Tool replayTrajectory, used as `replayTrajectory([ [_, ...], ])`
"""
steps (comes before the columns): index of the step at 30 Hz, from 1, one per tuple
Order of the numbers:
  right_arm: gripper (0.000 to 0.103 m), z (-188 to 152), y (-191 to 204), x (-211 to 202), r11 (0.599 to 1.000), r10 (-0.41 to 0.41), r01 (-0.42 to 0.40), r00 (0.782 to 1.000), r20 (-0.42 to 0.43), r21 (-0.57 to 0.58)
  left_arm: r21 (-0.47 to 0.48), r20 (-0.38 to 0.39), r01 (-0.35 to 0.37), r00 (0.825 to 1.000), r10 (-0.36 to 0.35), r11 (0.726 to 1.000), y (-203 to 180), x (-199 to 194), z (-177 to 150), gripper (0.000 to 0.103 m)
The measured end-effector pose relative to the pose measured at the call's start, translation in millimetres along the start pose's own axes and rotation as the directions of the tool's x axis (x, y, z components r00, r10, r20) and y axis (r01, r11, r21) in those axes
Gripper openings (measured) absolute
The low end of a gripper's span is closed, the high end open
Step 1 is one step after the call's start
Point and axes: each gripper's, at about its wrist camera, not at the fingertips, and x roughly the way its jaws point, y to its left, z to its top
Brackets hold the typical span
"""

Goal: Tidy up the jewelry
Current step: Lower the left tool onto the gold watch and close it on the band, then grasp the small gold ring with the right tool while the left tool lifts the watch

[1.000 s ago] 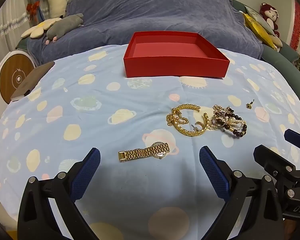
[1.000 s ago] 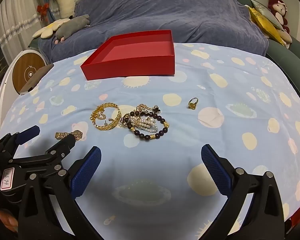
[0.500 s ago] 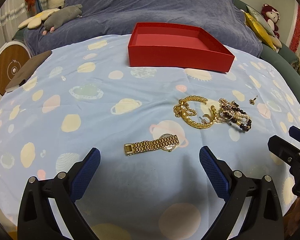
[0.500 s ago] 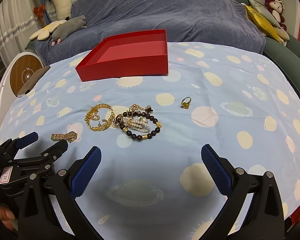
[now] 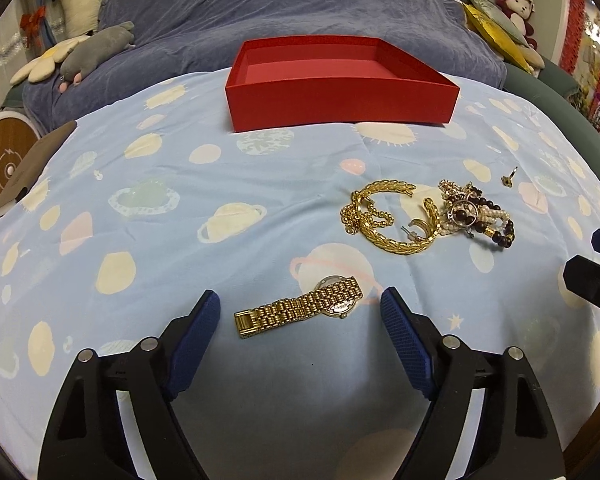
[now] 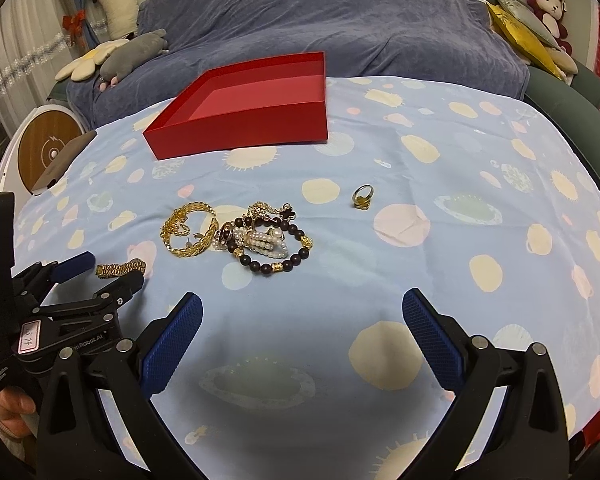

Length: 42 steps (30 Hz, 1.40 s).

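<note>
A gold watch (image 5: 300,312) lies flat on the planet-print cloth, between the blue pads of my left gripper (image 5: 300,300). Its jaws are closing, with a small gap left at each end of the watch. Farther right lie a gold chain with a bangle (image 5: 388,220), a heap of beaded and pearl bracelets (image 5: 476,216) and a small ring (image 5: 509,178). The empty red box (image 5: 340,96) stands beyond them. My right gripper (image 6: 302,300) hovers open over bare cloth, short of the bracelets (image 6: 272,244) and the ring (image 6: 363,197).
A sofa under a blue throw (image 5: 300,8) runs behind the table, with plush toys (image 5: 96,50) at its left and cushions at its right. A round white and wood device (image 6: 48,152) and a brown flat object (image 6: 64,160) sit at the table's left edge.
My left gripper has dropped towards the watch, which now sits between its pads, and its jaws have narrowed. The right gripper has barely moved.
</note>
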Motion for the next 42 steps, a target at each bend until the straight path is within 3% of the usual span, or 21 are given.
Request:
replayTrajectory([
  [3, 0.098, 0, -1, -1, 1.0, 0.004, -0.004, 1.0, 0.001, 0.003, 0.02, 0.0, -0.002, 1.0, 0.002, 1.0, -6, 1, -3, 0.068],
  [8, 0.098, 2, -2, -1, 1.0, 0.004, -0.004, 1.0, 0.003, 0.007, 0.029, -0.01, 0.073, 0.997, -0.073, 0.997, -20, -8, -8, 0.053],
  [16, 0.098, 3, -2, 0, 1.0, 0.002, -0.002, 1.0, 0.002, 0.008, -0.042, -0.012, 0.039, 0.999, -0.04, 0.998, -17, 1, 5, 0.057],
  [20, 0.098, 4, -1, -2, 1.0, 0.003, -0.003, 1.0, 0.009, 0.004, -0.027, -0.003, 0.035, 0.999, -0.035, 0.999, -24, 6, 10, 0.057],
  [23, 0.098, 3, -3, -4, 1.0, -0.001, 0.001, 1.0, 0.014, 0.004, 0.017, 0.01, 0.022, 1.0, -0.023, 1.0, -34, 5, 8, 0.043],
  [27, 0.098, 4, -11, -6, 1.0, 0.002, -0.002, 1.0, 0.016, 0.026, 0.043, 0.021, 0.044, 0.999, -0.045, 0.998, -37, 2, 6, 0.009],
  [42, 0.098, 23, -29, 0, 0.997, -0.026, 0.023, 0.999, 0.044, 0.072, -0.038, 0.046, 0.15, 0.988, -0.148, 0.988, -24, -25, 14, 0.009],
])
